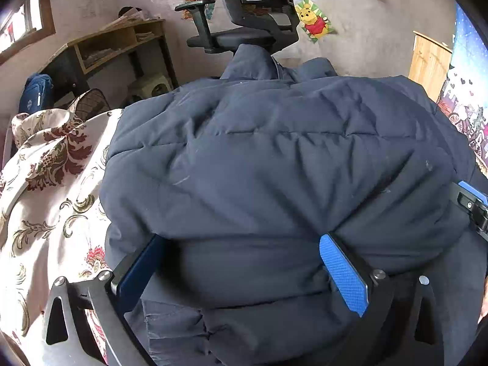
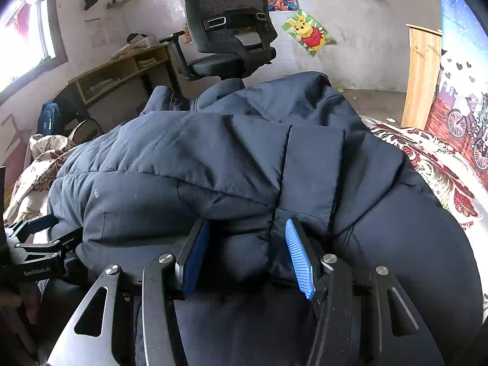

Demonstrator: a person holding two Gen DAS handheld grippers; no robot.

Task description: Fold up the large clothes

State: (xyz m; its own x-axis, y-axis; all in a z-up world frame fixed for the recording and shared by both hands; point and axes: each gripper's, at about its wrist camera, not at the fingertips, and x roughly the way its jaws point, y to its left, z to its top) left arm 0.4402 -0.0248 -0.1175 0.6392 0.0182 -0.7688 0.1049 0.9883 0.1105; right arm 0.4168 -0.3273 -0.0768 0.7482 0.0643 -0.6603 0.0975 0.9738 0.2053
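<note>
Room: grey walls, office chair beyond the bed.
Bed: floral sheet beneath everything.
Jacket: navy, puffy, folded on the sheet; collar end points toward the chair, long axis running away from the cameras.
Left hand-held gripper: jaws spread wide around the near folded edge.
Right hand-held gripper: half-spread, fabric bulging between its pads.

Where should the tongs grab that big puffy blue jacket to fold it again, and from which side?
Probably the thick folded edge of the jacket nearest the cameras, coming in low from that near side. That edge bulges out as a rounded roll, so both pads can get around it. The left tongs and right tongs already straddle it. The smooth top gives nothing to pinch.
</note>
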